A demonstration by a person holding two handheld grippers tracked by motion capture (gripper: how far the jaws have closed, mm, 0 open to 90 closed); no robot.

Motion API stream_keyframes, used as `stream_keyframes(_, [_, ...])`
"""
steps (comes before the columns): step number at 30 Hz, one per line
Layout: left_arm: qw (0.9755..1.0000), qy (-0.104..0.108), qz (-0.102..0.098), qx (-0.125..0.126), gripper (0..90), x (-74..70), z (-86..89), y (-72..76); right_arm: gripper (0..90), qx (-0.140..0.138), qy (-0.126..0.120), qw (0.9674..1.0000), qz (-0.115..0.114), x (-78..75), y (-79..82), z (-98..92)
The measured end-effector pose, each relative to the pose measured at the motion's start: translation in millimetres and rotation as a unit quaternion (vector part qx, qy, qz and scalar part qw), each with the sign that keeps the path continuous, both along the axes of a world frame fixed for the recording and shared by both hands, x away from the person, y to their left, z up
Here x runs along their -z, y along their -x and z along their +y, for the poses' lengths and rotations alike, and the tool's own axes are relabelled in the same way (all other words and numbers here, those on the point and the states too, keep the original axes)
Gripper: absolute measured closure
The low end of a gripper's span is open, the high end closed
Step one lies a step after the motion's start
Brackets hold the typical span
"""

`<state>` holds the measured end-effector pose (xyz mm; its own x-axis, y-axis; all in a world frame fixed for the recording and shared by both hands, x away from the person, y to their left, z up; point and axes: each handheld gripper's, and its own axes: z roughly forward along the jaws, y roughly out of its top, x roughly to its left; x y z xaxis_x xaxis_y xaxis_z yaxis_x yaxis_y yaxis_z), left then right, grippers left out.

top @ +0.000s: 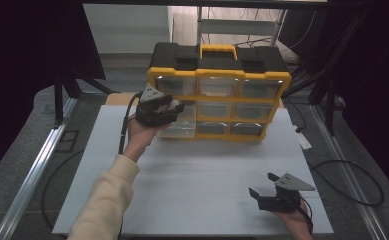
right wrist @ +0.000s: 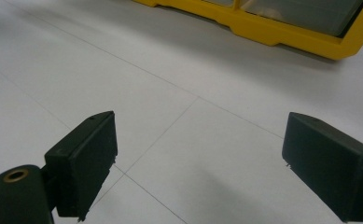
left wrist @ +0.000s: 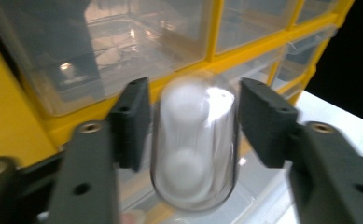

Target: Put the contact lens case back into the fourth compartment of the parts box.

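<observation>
From the high view, the left gripper (top: pixel 174 106) is reaching to the left column of the yellow-framed organiser cabinet with clear plastic drawers (top: pixel 217 102), where a clear drawer (top: pixel 178 127) low in that column is standing pulled out toward the person; the right gripper (top: pixel 263 186) is waiting on the white table (top: pixel 207 170), well in front of the cabinet and toward its right side. In the left gripper view, a small clear plastic capsule with rounded ends and white pieces inside (left wrist: pixel 195 142) is showing blurred between the black jaws, above the pulled-out drawer and just in front of the cabinet's yellow frame; a gap is showing on each side of it, so the pads are not pressing and the capsule is looking released. The capsule is likely feeling light, hard and slippery, with curved walls that may be squirting out of a tight pinch, so taking it across its straight middle is looking safest. In the right gripper view, the jaws are standing wide apart over bare table, holding nothing, with the cabinet's yellow bottom edge ahead.
</observation>
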<state>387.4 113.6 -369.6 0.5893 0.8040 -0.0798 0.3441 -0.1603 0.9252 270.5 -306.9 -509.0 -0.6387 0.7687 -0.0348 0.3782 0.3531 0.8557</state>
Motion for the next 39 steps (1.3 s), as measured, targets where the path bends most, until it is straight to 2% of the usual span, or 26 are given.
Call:
stream_keyframes(4, [1.0000,0.003,0.007,0.004,26.9,-1.0,2.3,2.5,10.9,-0.001,0.002,1.0000,0.000,-0.1,0.1,0.3])
stream_keyframes(7, [0.9999,0.006,0.010,0.011,23.6,-1.2,4.2,4.2,10.9,0.000,0.002,1.0000,0.000,0.0,-0.1,0.2])
stream_keyframes(8, [0.9996,0.009,0.011,0.023,22.8,-1.4,7.1,6.9,10.8,0.000,0.002,1.0000,0.000,0.0,-0.1,0.3])
stream_keyframes(17, [0.9987,0.013,0.004,0.048,21.9,-2.1,11.2,18.4,10.9,0.001,0.002,1.0000,0.000,0.0,-0.1,0.3])
stream_keyframes(19, [0.9980,0.015,0.003,0.061,21.9,-2.0,10.4,22.7,10.9,0.001,0.003,1.0000,0.000,0.1,-0.2,0.3])
stream_keyframes(26, [0.9966,0.015,-0.003,0.082,21.9,0.3,6.4,32.1,10.9,0.002,0.001,1.0000,0.000,0.2,-0.8,0.5])
stream_keyframes(28, [0.9963,0.011,-0.005,0.085,21.9,1.0,5.9,34.6,10.8,0.003,0.002,1.0000,0.001,0.3,-0.8,0.2])
stream_keyframes(39, [0.9943,0.021,-0.012,0.104,22.0,4.0,11.7,49.3,10.9,0.003,-0.001,1.0000,-0.002,-0.2,0.4,-0.6])
